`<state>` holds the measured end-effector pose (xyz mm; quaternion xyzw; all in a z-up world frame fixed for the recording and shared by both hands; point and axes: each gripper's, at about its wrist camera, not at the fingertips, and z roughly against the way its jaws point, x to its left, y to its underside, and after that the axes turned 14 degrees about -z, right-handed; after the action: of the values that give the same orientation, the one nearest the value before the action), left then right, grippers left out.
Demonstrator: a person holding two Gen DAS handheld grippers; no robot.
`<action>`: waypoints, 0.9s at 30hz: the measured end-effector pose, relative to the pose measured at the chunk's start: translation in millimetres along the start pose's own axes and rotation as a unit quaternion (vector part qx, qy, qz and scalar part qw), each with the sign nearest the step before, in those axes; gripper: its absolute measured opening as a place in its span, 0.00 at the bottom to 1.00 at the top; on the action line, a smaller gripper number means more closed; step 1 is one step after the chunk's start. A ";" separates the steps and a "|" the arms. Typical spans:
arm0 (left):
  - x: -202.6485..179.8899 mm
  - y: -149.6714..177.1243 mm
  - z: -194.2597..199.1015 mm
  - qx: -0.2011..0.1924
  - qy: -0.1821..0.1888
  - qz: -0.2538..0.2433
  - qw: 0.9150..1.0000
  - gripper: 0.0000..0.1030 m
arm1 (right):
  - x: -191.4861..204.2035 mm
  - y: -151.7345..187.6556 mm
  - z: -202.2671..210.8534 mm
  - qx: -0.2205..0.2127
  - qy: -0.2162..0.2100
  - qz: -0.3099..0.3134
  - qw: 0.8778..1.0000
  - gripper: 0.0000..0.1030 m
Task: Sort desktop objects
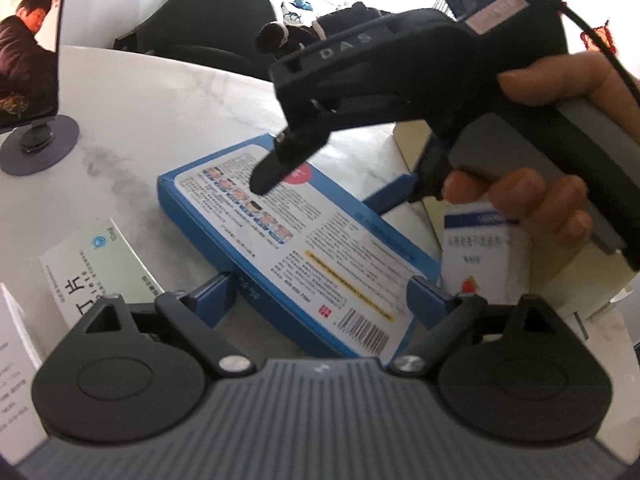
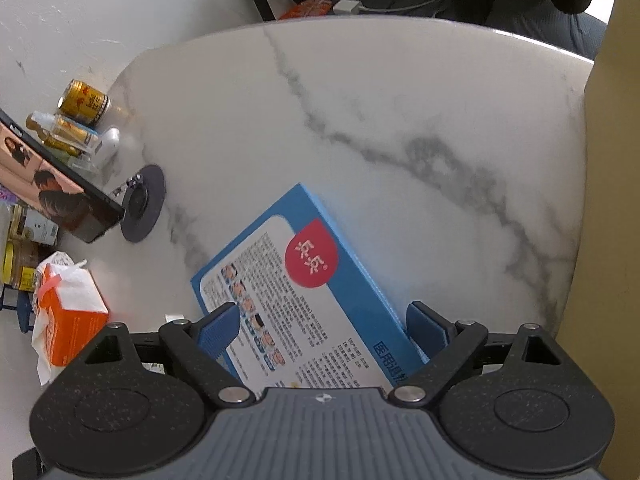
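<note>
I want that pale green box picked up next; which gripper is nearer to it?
Left. The left gripper straddles the blue box's near end, right beside the pale green box; the right gripper is at the blue box's far end.

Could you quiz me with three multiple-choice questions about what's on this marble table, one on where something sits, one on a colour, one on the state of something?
1. Where does the blue box lie?
A. flat on the marble table
B. inside the cardboard box
C. on the orange tissue pack

2. What colour is the round badge on the blue box?
A. green
B. red
C. yellow

3. How do the jaws of the right gripper stand?
A. shut tight with nothing between them
B. wide apart, one on each side of the blue box
C. clamped on the gold can

Answers: 1 A, the box rests flat on the veined tabletop. 2 B, a red badge with pale characters. 3 B, the blue pads flank the box's two long edges.
</note>
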<state>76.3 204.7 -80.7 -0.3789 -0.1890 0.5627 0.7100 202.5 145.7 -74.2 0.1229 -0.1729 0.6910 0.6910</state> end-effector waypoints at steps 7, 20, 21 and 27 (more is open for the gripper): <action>3.6 4.1 5.7 0.001 -0.015 -0.005 1.000 0.92 | 3.7 18.5 11.5 0.003 -0.023 -0.003 1.000 0.90; 14.6 12.2 10.1 -0.014 0.018 0.014 1.000 0.96 | -9.5 52.1 50.1 -0.024 -0.088 -0.030 0.995 0.90; 13.9 12.8 10.5 -0.014 0.020 0.011 1.000 0.96 | -11.7 55.7 51.7 -0.027 -0.092 -0.034 0.995 0.90; 26.3 3.5 0.0 -0.018 0.041 0.015 0.999 0.97 | -14.9 85.3 66.3 -0.060 -0.111 -0.026 0.992 0.90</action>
<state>81.7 229.8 -87.5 -0.4171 -0.1644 0.5540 0.7015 113.0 106.2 -25.8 0.1614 -0.2865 0.6430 0.6917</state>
